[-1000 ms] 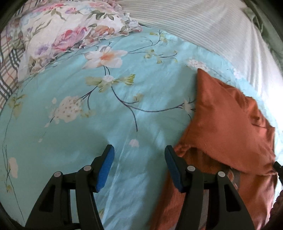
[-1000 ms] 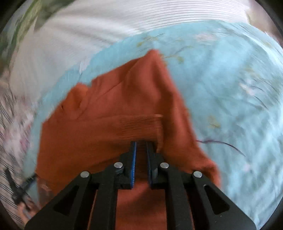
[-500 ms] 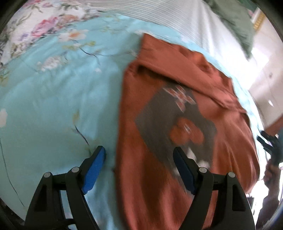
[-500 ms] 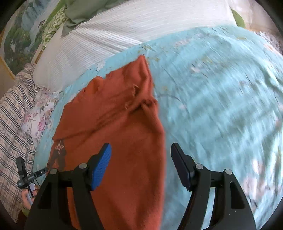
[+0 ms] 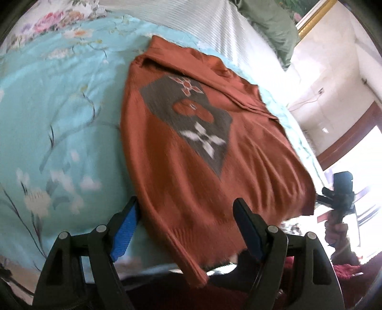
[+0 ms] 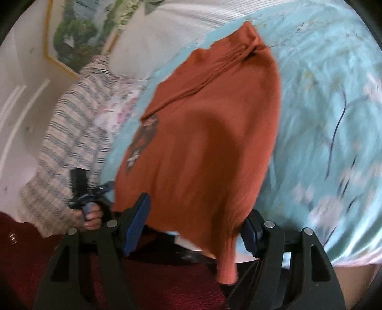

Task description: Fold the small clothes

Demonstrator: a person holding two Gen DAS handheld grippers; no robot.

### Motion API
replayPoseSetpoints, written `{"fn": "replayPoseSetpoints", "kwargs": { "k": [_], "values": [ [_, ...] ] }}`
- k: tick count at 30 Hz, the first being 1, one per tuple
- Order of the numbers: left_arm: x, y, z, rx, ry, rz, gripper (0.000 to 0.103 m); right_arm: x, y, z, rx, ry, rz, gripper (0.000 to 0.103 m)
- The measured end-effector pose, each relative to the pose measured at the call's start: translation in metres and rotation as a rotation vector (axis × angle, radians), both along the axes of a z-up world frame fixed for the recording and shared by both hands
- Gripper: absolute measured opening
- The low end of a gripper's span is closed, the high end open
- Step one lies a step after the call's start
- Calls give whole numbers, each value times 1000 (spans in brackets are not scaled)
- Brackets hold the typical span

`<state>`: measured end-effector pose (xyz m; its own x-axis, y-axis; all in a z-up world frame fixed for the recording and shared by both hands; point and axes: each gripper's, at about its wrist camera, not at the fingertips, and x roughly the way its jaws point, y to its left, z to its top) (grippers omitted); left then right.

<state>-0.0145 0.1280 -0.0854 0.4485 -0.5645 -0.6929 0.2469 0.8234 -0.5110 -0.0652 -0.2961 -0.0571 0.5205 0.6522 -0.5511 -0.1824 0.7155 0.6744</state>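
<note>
A rust-orange sweater (image 5: 191,147) with a grey patterned patch lies spread on the light blue floral bedspread (image 5: 59,114), its hem hanging over the near bed edge. The sleeves are folded across its far end. My left gripper (image 5: 188,229) is open and empty, its jaws either side of the sweater's left hem corner. My right gripper (image 6: 195,226) is open and empty, straddling the right hem of the sweater (image 6: 210,143). Each gripper shows in the other's view: the right one (image 5: 339,190) and the left one (image 6: 88,188).
A white striped pillow (image 5: 214,28) and a green cloth (image 5: 269,19) lie at the head of the bed. A floral pillow (image 5: 59,14) and a plaid blanket (image 6: 69,133) lie at the left side. A framed picture (image 6: 78,35) hangs on the wall.
The right gripper let go of the folded sleeve and opened. Both grippers drew back to the sweater's hem at the near bed edge. The sweater now lies with both sleeves folded in.
</note>
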Motion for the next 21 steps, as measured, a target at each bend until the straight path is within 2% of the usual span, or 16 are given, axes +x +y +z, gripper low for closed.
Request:
{"fn": "replayPoseSetpoints", "kwargs": {
  "k": [3,5,7,8,10,12,13,14,15,17,21],
  "values": [
    [-5,-2,-5,-13,23,-26,74,-1,3,-8,52,-12,15,71],
    [-8,-2,-8,-3,37,-35,65,0,6,-11,47,-27,25,69],
    [-5,1,-11,-6,49,-32,49,-3,7,-13,44,-28,33,65],
    [-5,5,-14,-13,61,-30,40,-5,6,-14,41,-26,32,60],
    [-2,7,-17,-24,78,-28,34,-7,0,-16,33,-21,30,50],
    [-1,7,-19,-31,83,-41,32,-7,-3,-21,19,-3,15,35],
    [-1,4,-19,-15,77,-50,20,-8,-5,-23,17,0,8,31],
    [-1,2,-19,1,73,-58,10,-8,-5,-25,5,1,-3,19],
    [-2,0,-18,13,64,-58,5,-7,-4,-25,-7,5,-7,9],
    [-9,3,-10,0,24,-42,5,-9,-4,-23,-5,-4,-14,9],
    [-19,19,9,-83,-26,21,5,-16,-16,-12,69,-50,-25,8]
  ]
}}
